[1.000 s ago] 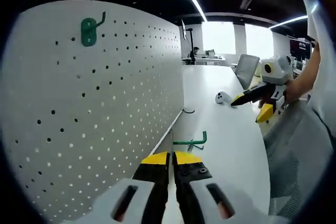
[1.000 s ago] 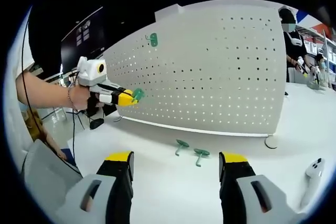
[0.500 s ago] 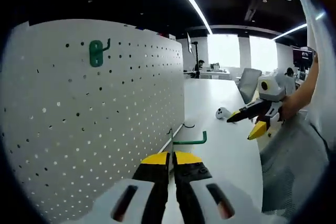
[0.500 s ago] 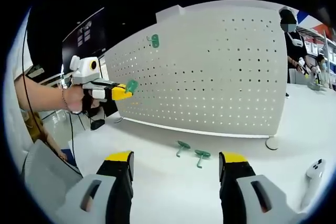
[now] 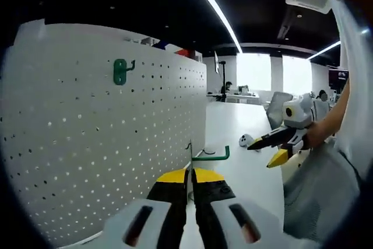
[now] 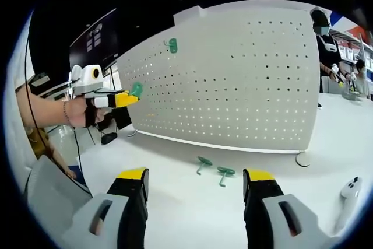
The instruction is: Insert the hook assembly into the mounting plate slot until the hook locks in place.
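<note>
The white pegboard mounting plate (image 5: 87, 138) stands upright on the table, with one green hook (image 5: 120, 71) mounted near its top. My left gripper (image 5: 190, 173) is shut on another green hook (image 5: 211, 155), held in the air just off the board's face. In the right gripper view the left gripper (image 6: 125, 98) hovers with that hook (image 6: 136, 90) off the left end of the pegboard (image 6: 245, 86), below the mounted hook (image 6: 171, 45). My right gripper (image 6: 195, 182) stands open over the table with nothing in it, and it also appears from the side (image 5: 263, 153).
Two loose green hooks (image 6: 202, 162) (image 6: 224, 172) lie on the white table (image 6: 175, 214) in front of the board. A white controller (image 6: 348, 189) rests at the right. A person (image 6: 323, 45) stands behind the board's right end.
My left gripper has risen with the green hook, higher against the pegboard's face. The right gripper and the loose hooks have stayed put.
</note>
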